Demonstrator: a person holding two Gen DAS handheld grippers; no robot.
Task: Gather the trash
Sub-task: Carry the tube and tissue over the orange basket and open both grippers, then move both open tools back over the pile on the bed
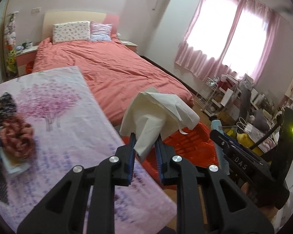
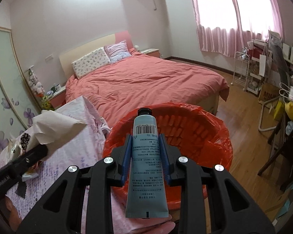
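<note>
Basket [image 2: 214, 136] right of table [image 2: 84, 140], bed [image 2: 146, 81] behind both, tube [image 2: 146, 156] above basket

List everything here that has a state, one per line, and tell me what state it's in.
Left tongs: shut on the crumpled paper, held above the bin's edge.
Right tongs: shut on the blue tube, cap on, pointing toward the bin.
Red bin: upright, lined with a red bag, no lid.
Bed: made, cover rumpled.
Curtains: drawn.
</note>
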